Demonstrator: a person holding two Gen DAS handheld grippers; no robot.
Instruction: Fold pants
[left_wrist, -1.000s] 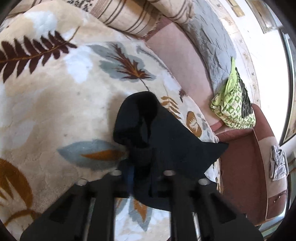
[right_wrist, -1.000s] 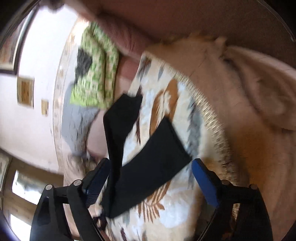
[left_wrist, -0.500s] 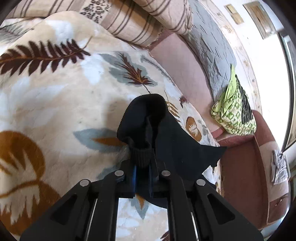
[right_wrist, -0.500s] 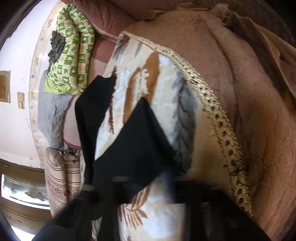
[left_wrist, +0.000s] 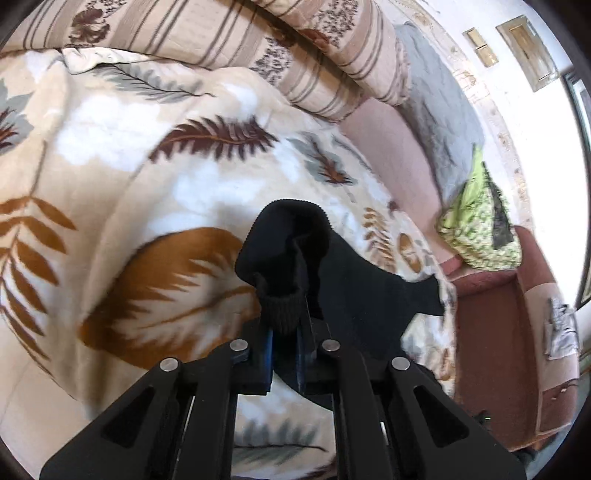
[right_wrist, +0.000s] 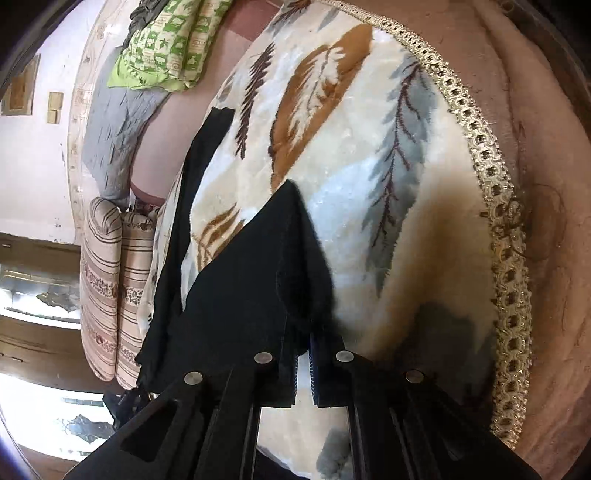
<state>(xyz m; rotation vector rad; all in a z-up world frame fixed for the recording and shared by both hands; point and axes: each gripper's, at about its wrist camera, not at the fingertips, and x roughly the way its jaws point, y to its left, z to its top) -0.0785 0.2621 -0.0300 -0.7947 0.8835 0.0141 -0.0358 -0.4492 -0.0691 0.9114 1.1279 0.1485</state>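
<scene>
The black pants (left_wrist: 354, 288) lie on a cream blanket with a leaf print (left_wrist: 155, 206). My left gripper (left_wrist: 286, 343) is shut on the ribbed waistband end of the pants, which bunches up above the fingers. In the right wrist view the pants (right_wrist: 240, 306) stretch from my gripper toward the far left, one leg (right_wrist: 195, 177) running along the blanket's edge. My right gripper (right_wrist: 303, 363) is shut on a corner of the black cloth and holds it just above the blanket (right_wrist: 369, 166).
A striped bolster (left_wrist: 295, 48) lies at the back of the blanket. A grey quilt (left_wrist: 439, 110) and a green patterned cushion (left_wrist: 476, 221) rest on the pink sofa (left_wrist: 491, 332). The blanket's gold braided edge (right_wrist: 506, 258) runs on the right over a tan cover.
My right gripper was open over the pants and has closed on a corner of the cloth. My left gripper stays shut on the waistband and has moved across the blanket with it.
</scene>
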